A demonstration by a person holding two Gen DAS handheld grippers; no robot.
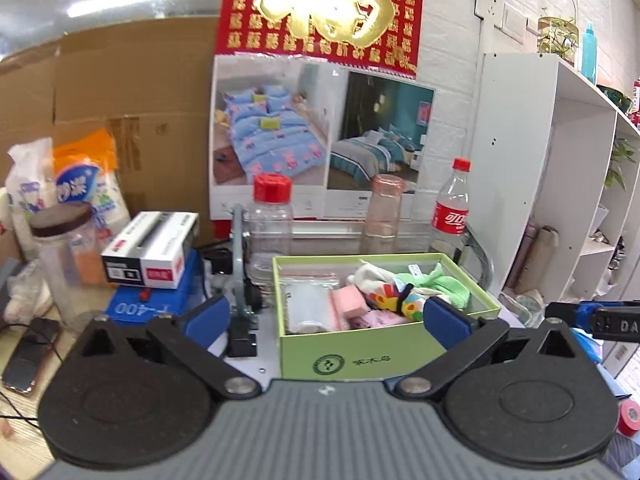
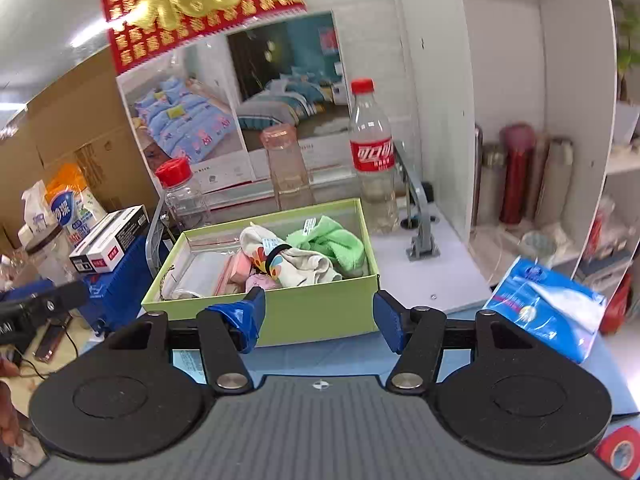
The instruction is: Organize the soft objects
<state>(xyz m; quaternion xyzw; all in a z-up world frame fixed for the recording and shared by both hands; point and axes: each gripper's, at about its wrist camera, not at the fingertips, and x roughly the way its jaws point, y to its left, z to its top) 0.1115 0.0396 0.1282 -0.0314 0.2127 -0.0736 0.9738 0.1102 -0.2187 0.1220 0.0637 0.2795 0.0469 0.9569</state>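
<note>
Holding nothing, the left gripper (image 1: 328,312) gapes wide and the right gripper (image 2: 318,318) stands partly open before the light green cardboard box (image 2: 312,312), where a green terry cloth (image 2: 332,242) and patterned fabric bundle (image 2: 296,264) lie inside.

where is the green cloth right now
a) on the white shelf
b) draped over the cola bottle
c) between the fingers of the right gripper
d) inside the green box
d: the green cloth lies in the far right corner of the green box, next to a patterned white cloth, and nothing is between either gripper's fingers.
</note>
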